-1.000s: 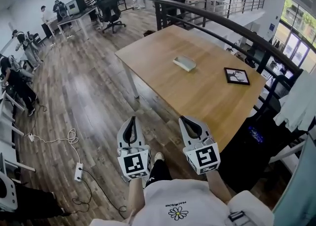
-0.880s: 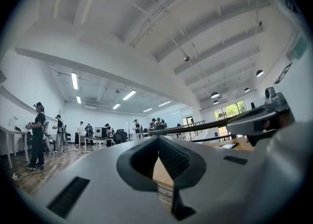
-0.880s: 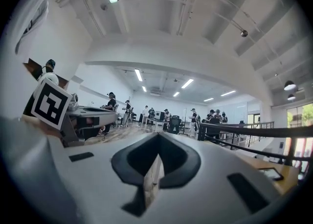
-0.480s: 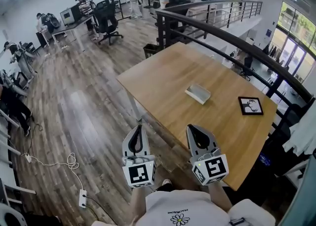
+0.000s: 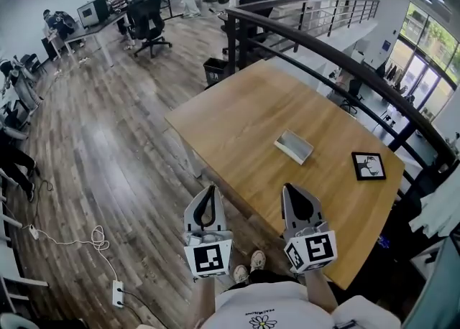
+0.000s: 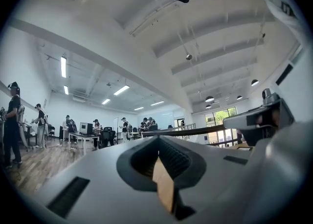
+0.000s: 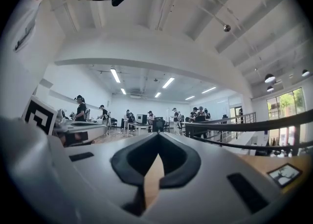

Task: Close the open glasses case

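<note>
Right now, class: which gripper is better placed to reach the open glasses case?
Probably right. The right gripper sits at the table edge, facing the glasses case; the left gripper hangs over floor, farther off.

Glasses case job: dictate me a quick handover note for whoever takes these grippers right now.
Left gripper: shut, empty, held at the table's near edge.
Right gripper: shut, empty, alongside it.
Case: open, lying mid-table, untouched; a picture frame lies to its right.
Done: nothing yet.
Left to do: reach the case and close it.
</note>
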Demonstrator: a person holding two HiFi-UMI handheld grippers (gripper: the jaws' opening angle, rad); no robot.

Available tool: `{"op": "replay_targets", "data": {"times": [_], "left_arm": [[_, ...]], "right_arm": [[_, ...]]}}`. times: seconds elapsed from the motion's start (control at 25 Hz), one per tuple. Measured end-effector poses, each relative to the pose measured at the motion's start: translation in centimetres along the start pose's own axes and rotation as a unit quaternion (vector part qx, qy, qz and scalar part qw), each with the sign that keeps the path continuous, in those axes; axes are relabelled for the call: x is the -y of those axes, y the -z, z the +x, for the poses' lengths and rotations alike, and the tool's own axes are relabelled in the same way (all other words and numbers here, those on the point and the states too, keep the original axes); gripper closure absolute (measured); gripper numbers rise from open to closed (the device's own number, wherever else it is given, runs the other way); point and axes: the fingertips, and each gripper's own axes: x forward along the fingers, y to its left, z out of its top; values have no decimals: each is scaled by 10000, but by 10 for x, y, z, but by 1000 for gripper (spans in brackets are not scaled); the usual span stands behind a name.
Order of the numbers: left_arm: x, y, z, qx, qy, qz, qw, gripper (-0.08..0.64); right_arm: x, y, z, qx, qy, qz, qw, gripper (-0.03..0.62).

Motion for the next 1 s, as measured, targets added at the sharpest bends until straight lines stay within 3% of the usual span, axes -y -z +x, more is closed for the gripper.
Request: {"op": "replay_targets", "data": {"times": [0.16, 0.44, 0.6, 0.76, 1.0], "left_arm": [[-8, 17, 11, -174, -61, 0, 9998, 543], [8, 16, 38, -162, 58, 109, 9998, 543], [27, 17, 60, -92, 274, -386, 9988, 543], [50, 8, 85, 68, 502, -287, 9983, 543], [79, 7, 124, 87, 1176, -112, 9930, 543]], "right_arm": [[1, 7, 16, 27, -75, -131, 9999, 586], [17, 8, 28, 51, -106, -216, 9997, 586], [31, 19, 30, -78, -27, -313, 9995, 586], [60, 28, 31, -59, 180, -110, 9998, 586], [89, 21, 28, -16, 859, -76, 9963, 586]]}}
